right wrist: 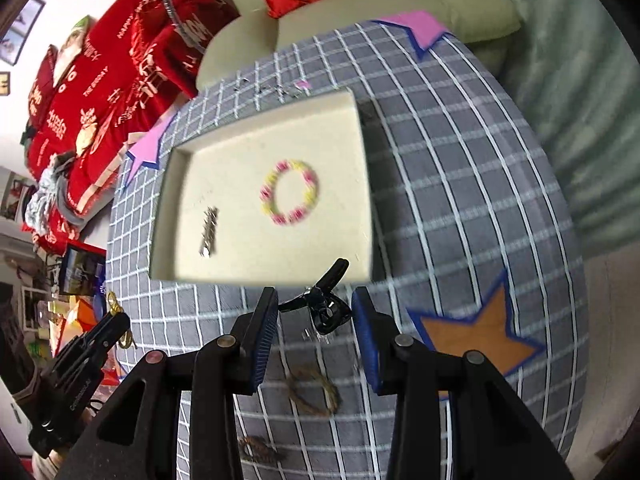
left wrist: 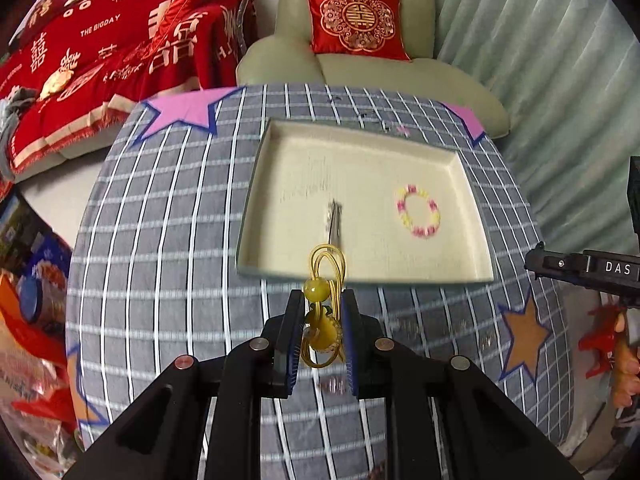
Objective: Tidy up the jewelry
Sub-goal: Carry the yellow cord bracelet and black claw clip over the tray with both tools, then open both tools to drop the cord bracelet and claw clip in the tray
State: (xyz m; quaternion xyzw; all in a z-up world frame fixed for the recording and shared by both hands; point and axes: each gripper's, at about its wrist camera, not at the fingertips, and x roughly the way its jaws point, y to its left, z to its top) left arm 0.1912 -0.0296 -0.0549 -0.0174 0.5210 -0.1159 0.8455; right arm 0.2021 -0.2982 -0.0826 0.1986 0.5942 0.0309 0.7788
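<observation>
**Two pieces lifted above the tray**

Starting at the left, we see the left claw (left wrist: 320, 320) pinching a yellow cord (left wrist: 325, 280): looped amber strands with one round yellow bead on top and a paler carved bead lower down, all caught between the blue pads. It hangs above the checked cloth (left wrist: 160, 240), just short of the tray's near rim.

Moving right, we come to the cream tray (left wrist: 256, 184), shallow and rectangular. Inside it lies a small silver clip (left wrist: 335, 220) left of centre, and to its right a ring-shaped bracelet (left wrist: 418, 212) of pink and yellow beads, well apart from the clip.

Further right, our right claw (right wrist: 314, 312) stands half spread with a black hair clamp (right wrist: 326, 308) between the pads. The clamp's body sits against the right pad and one thin arm reaches the left pad, so we read it as gripped, its handle sticking up toward the tray.

Below that claw, on the cloth, lie a brown cord ring (right wrist: 314, 394) and a darker brown piece (right wrist: 260, 450), both blurred.
</observation>
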